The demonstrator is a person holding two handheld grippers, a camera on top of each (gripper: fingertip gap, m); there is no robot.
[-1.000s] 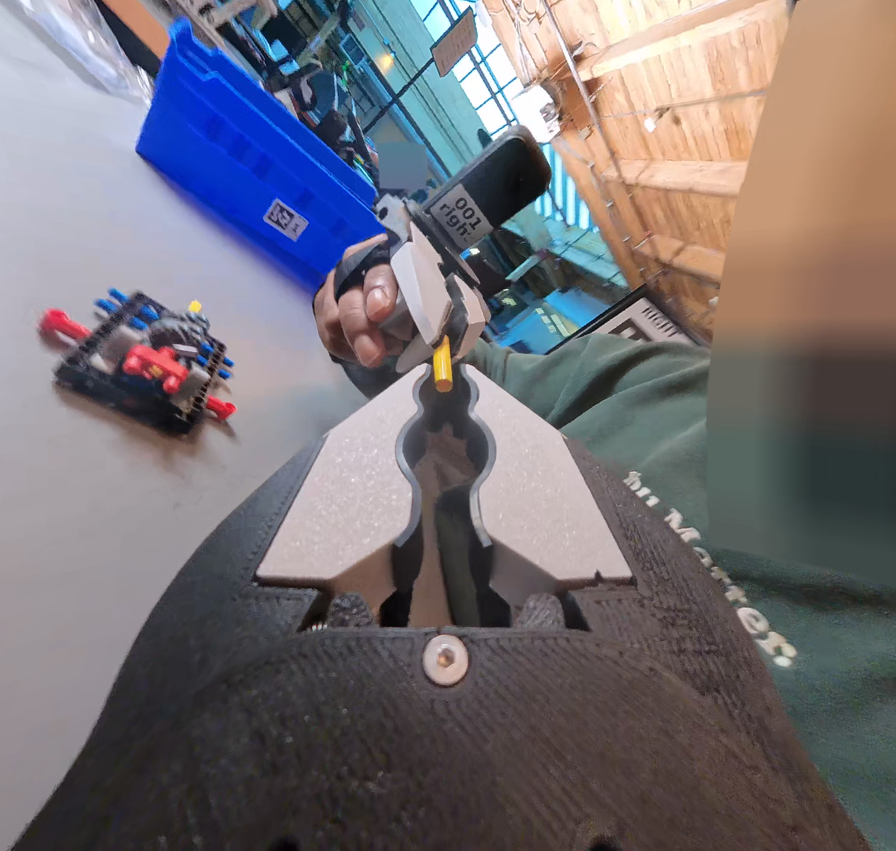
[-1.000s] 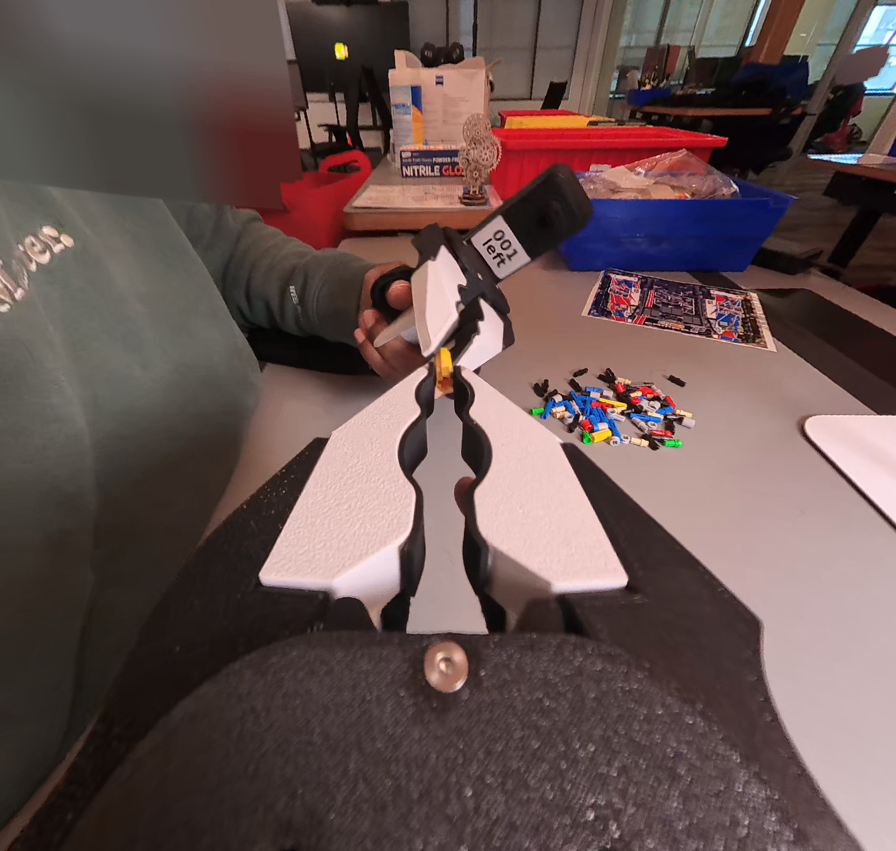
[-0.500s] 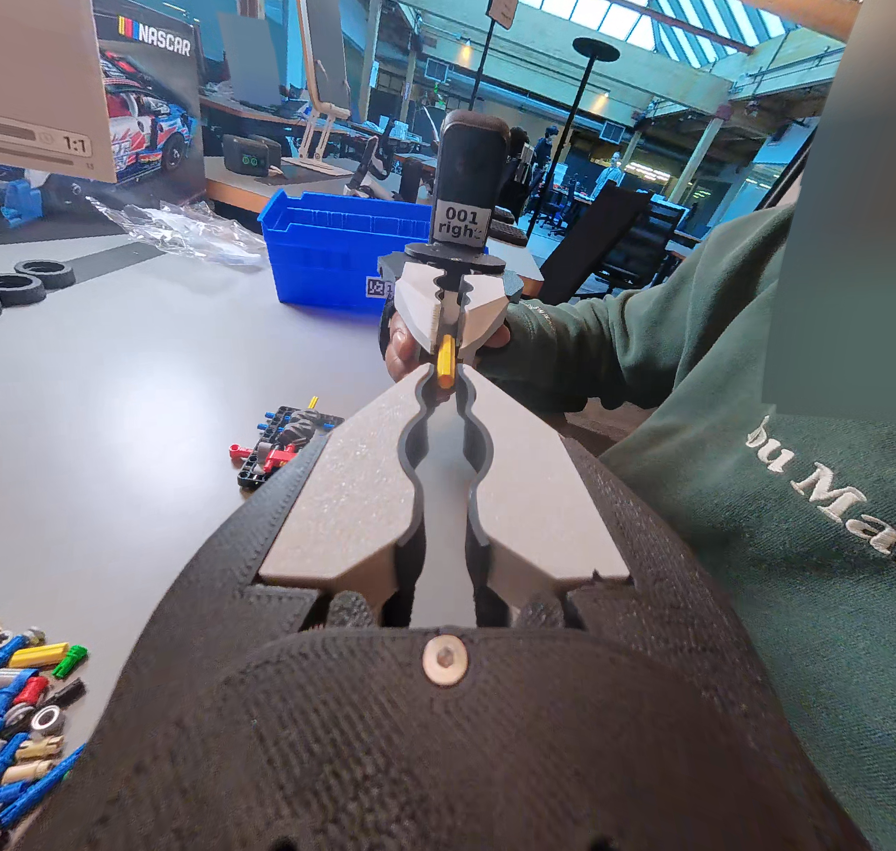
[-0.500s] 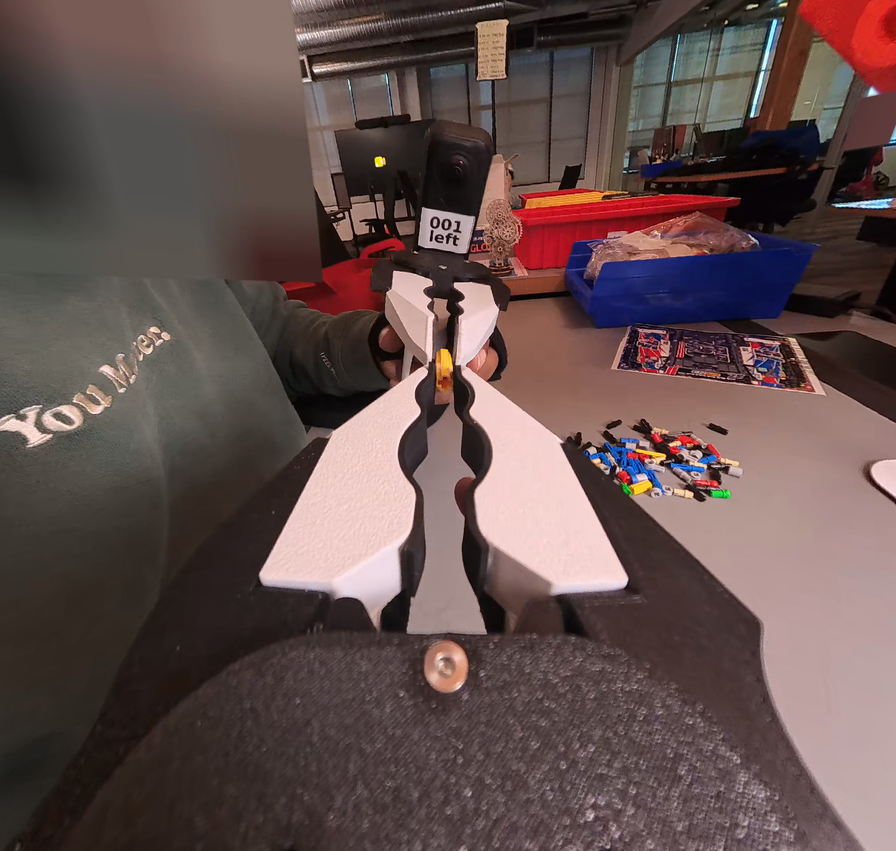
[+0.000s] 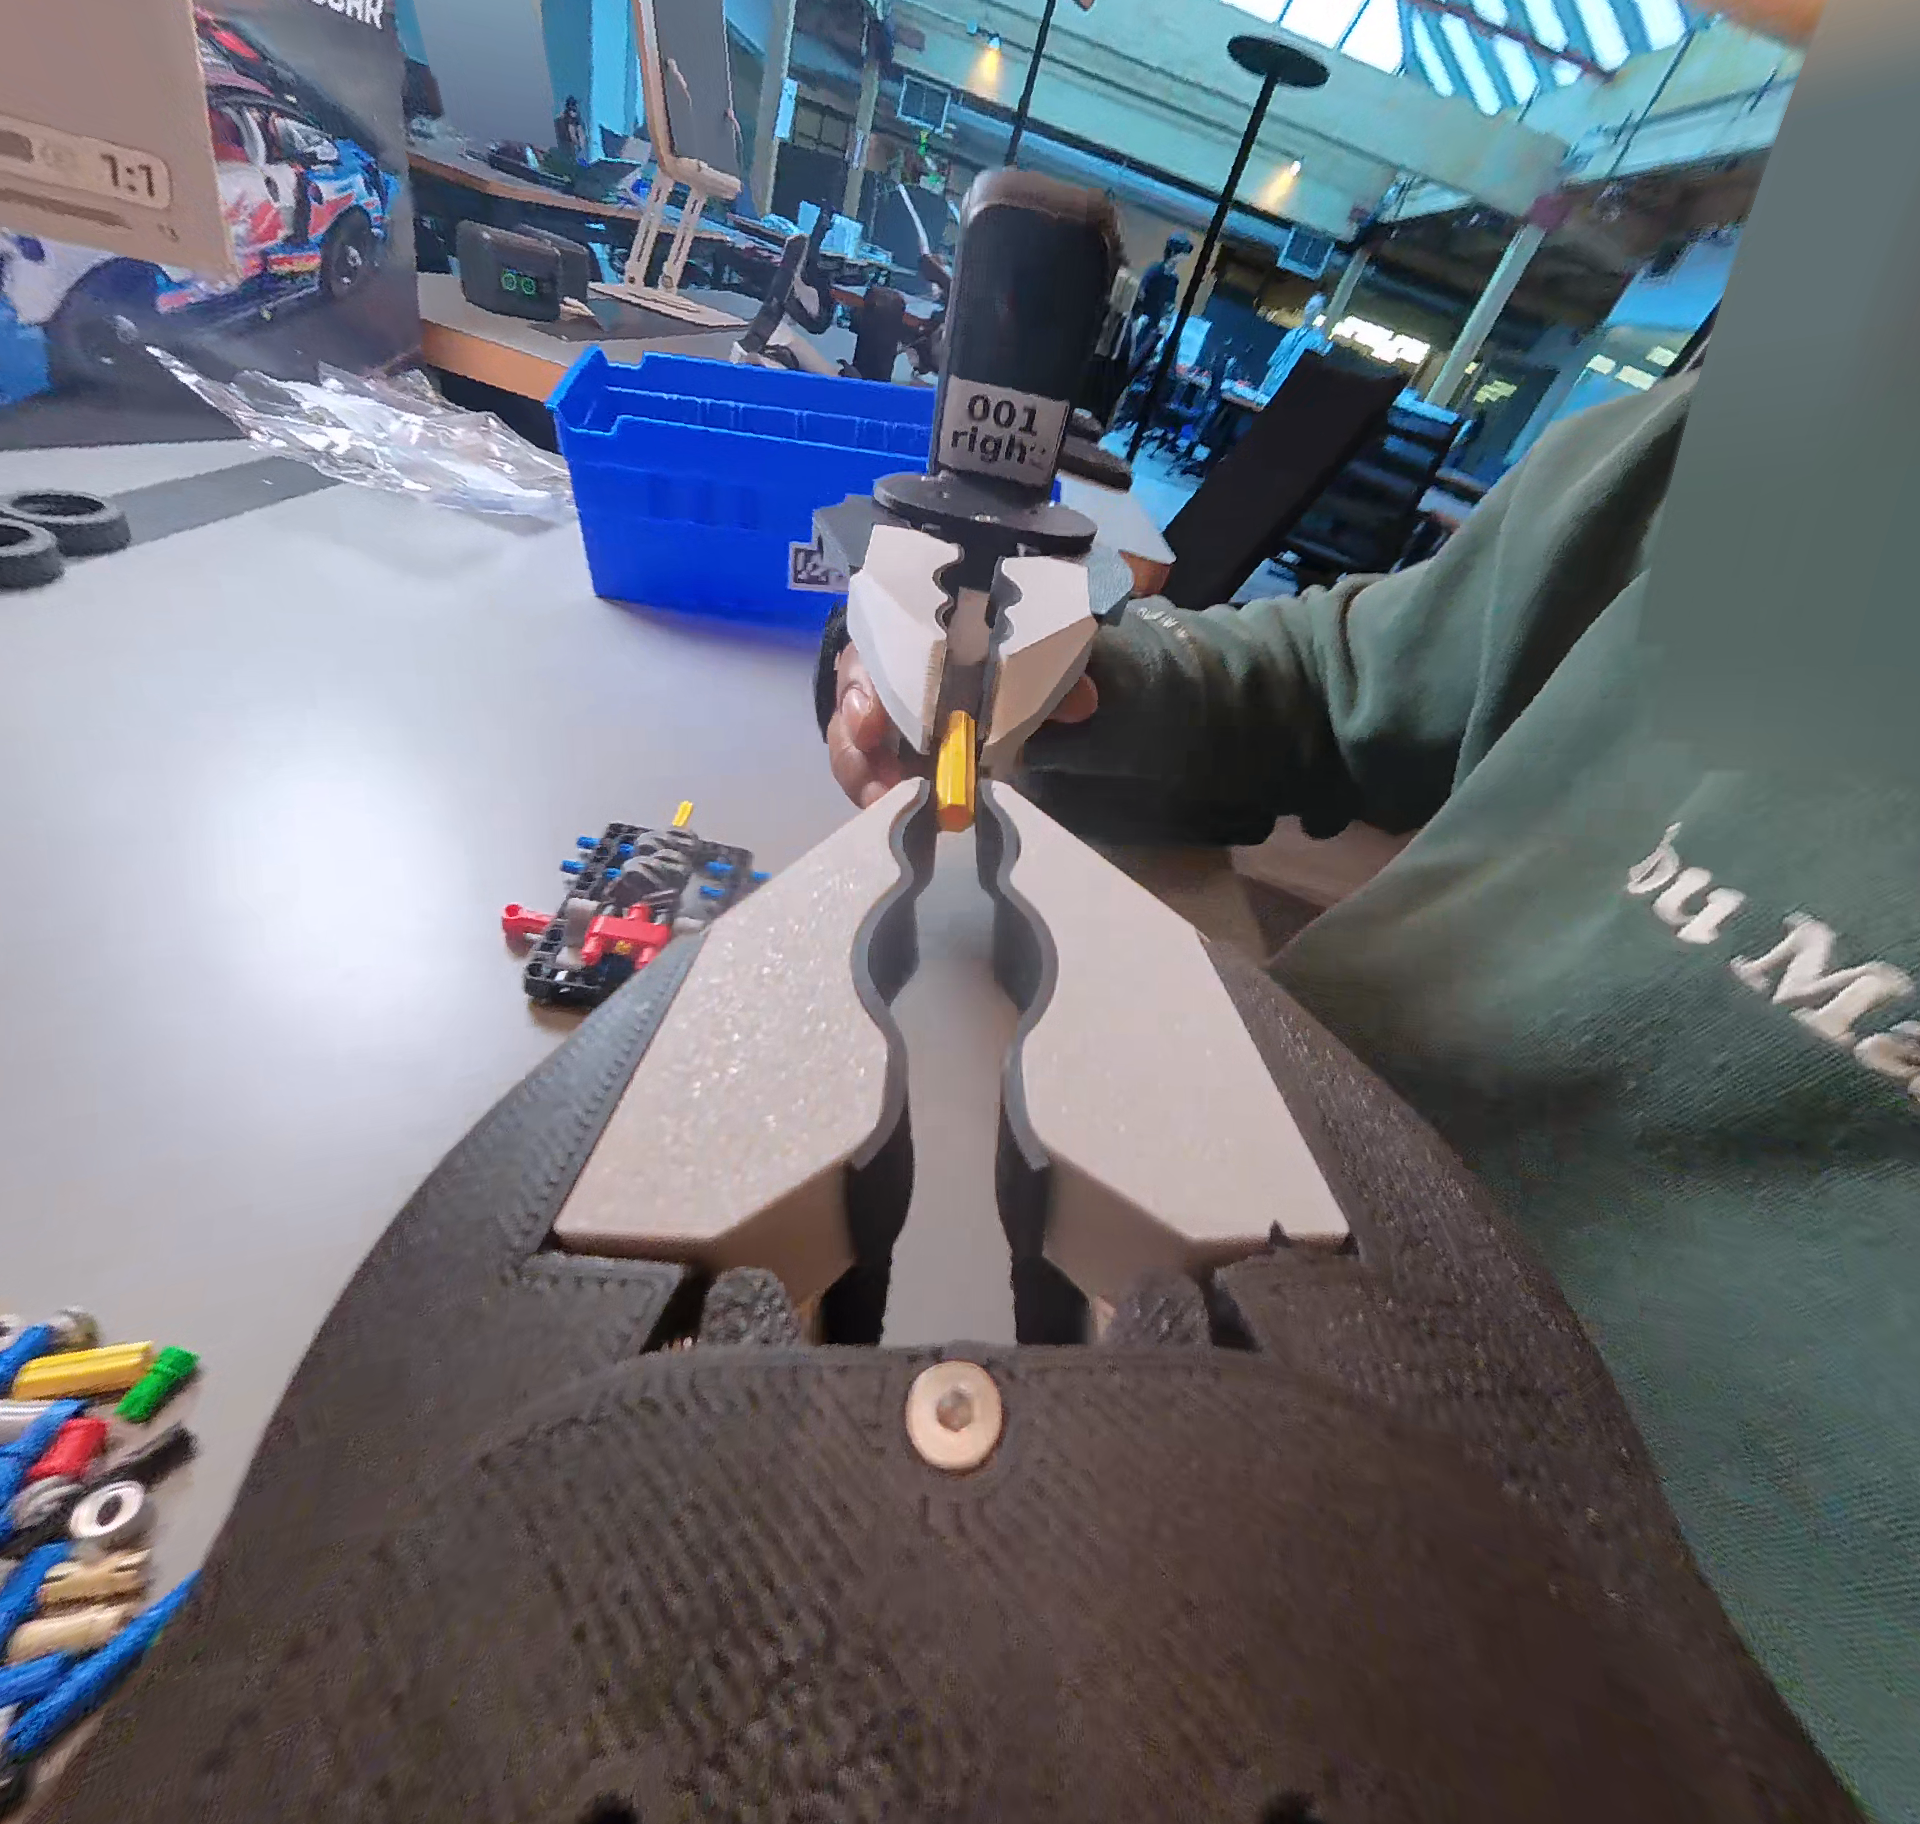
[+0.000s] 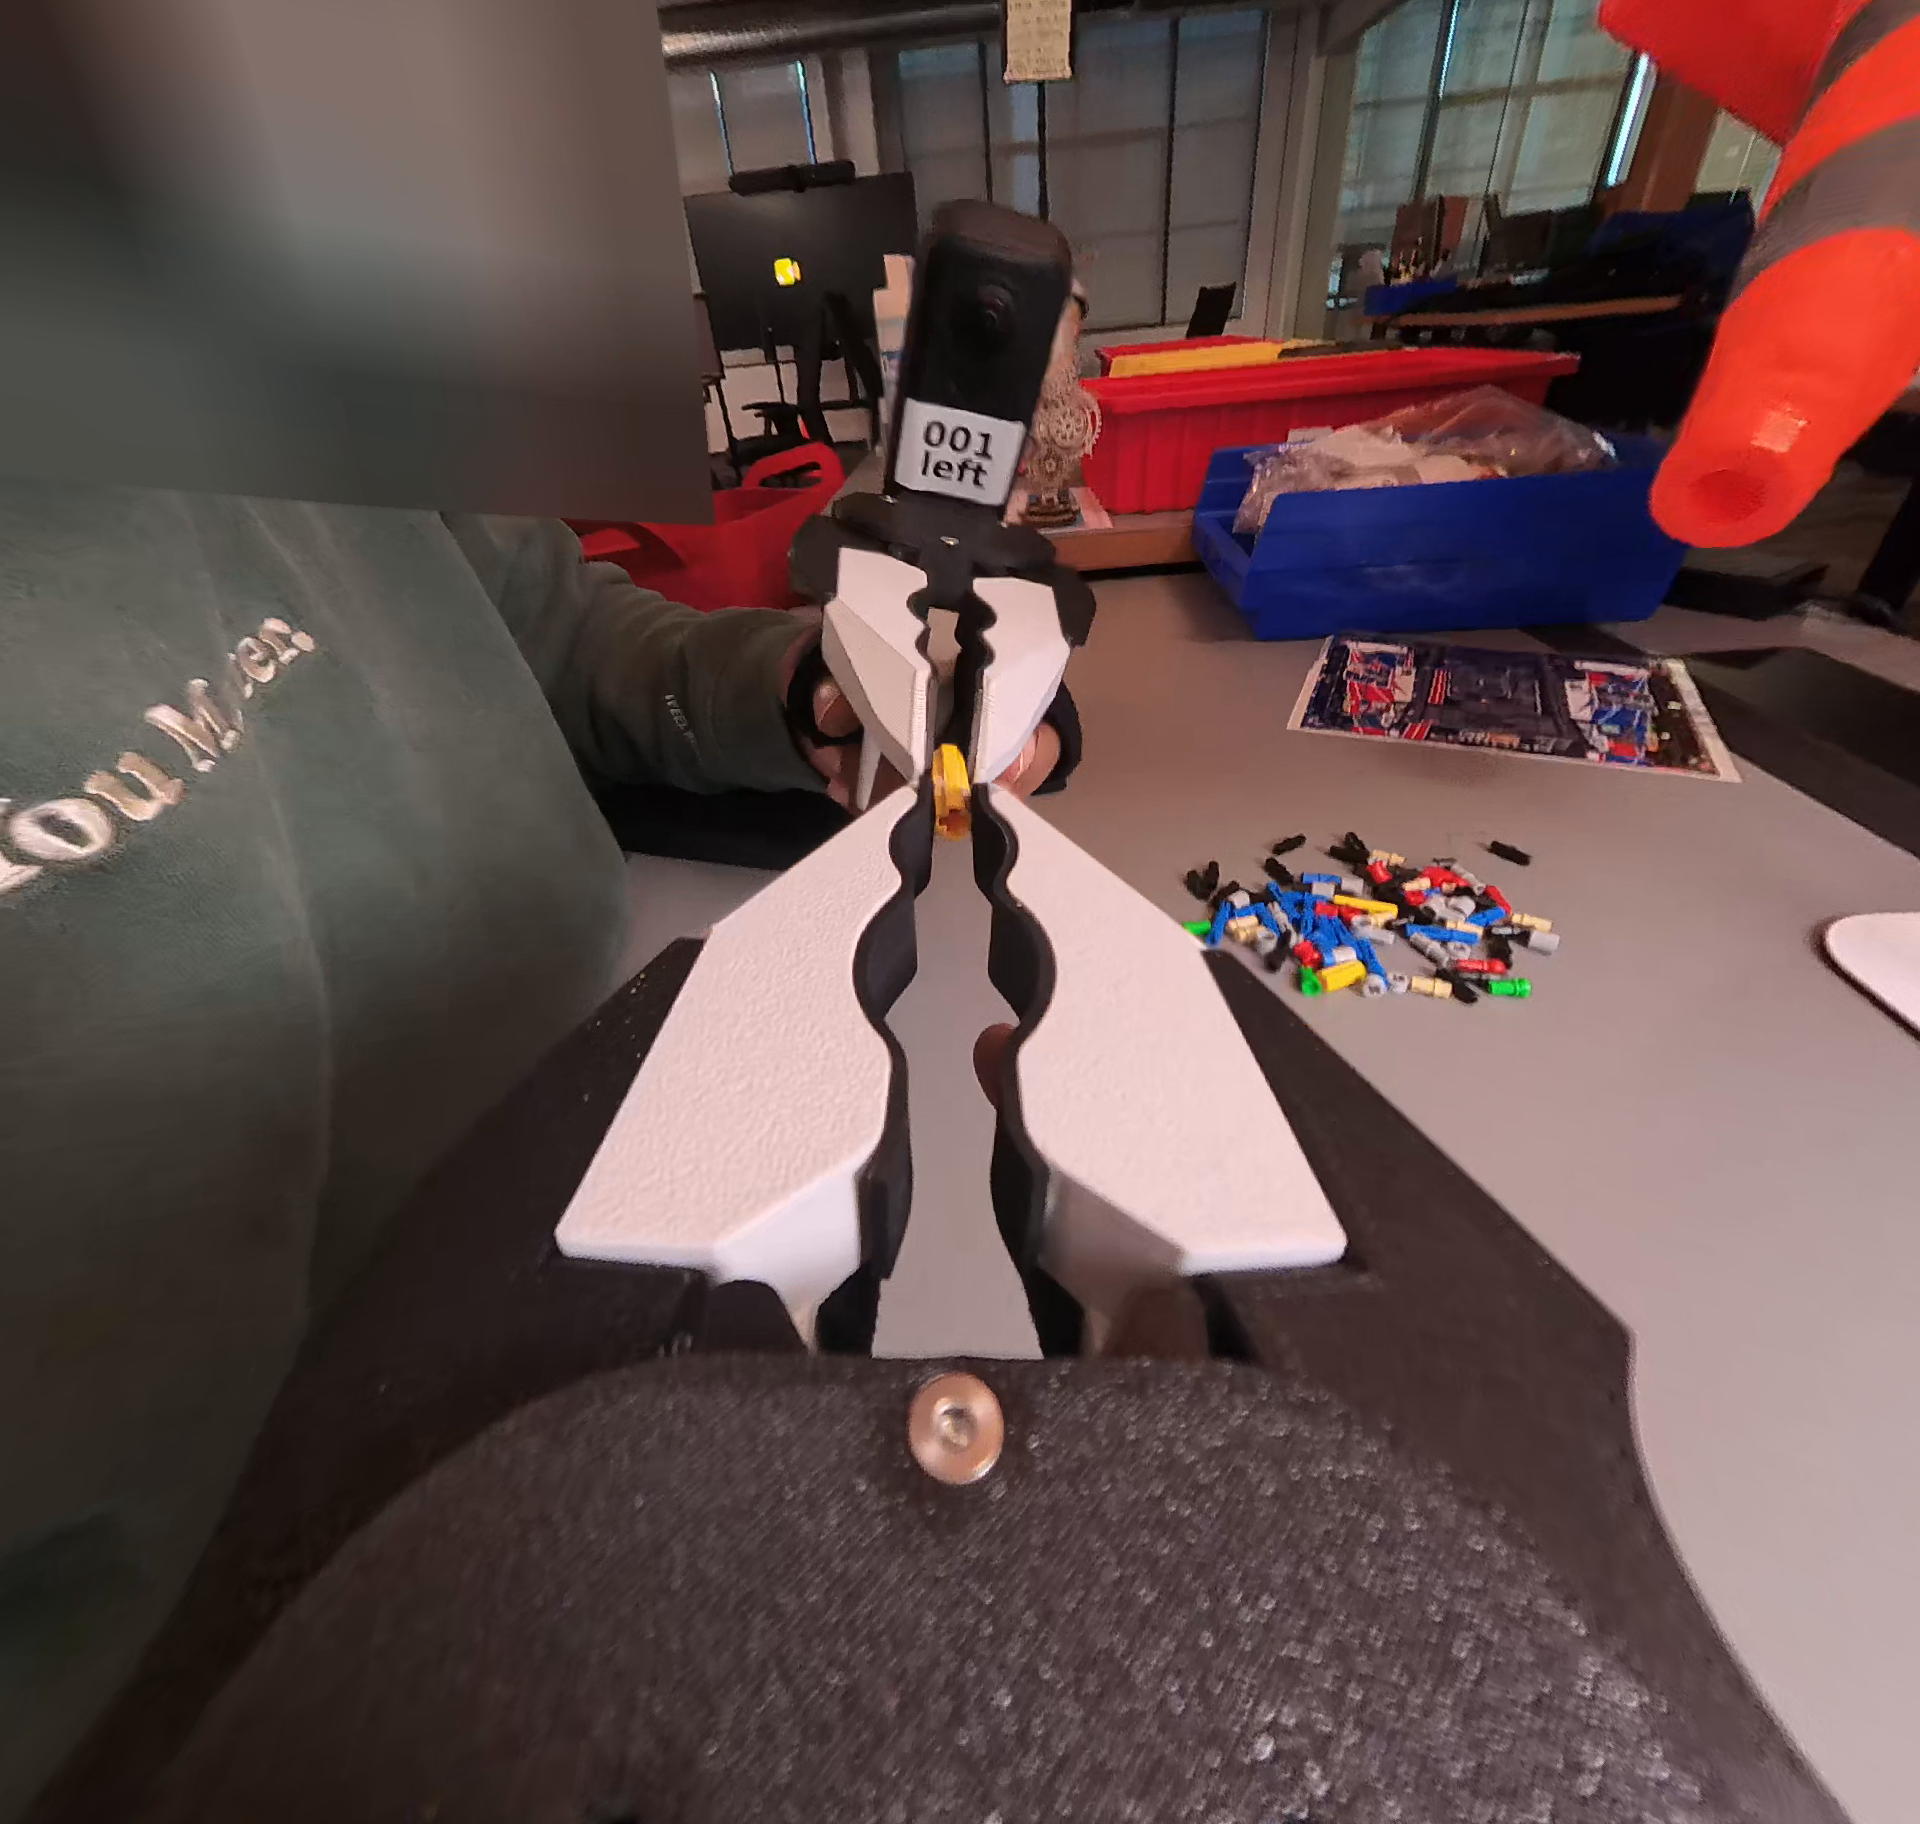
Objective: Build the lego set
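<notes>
My left gripper (image 5: 954, 818) and right gripper (image 6: 951, 813) meet tip to tip above the grey table. Both are shut on one small yellow piece (image 5: 954, 772), each on one end; it also shows in the right wrist view (image 6: 949, 787). In the left wrist view the right gripper (image 5: 961, 735) faces me; in the right wrist view the left gripper (image 6: 951, 751) does. A part-built black frame with red, blue and grey parts (image 5: 634, 907) lies on the table to the left of my left gripper. A pile of loose small pieces (image 6: 1371, 922) lies right of my right gripper.
A blue bin (image 5: 707, 486), crumpled clear plastic (image 5: 364, 424), two black tyres (image 5: 62, 527) and the set's box (image 5: 187, 112) stand behind. An instruction sheet (image 6: 1507, 704) and a blue bin holding bags (image 6: 1434, 548) lie far right. The person's green sleeve (image 5: 1299, 694) is close. An orange cone-like thing (image 6: 1808, 216) hangs top right.
Both grippers have swung from a tilted pose to level and stayed tip to tip on the yellow piece. In the last half second they came slightly closer to the views.
</notes>
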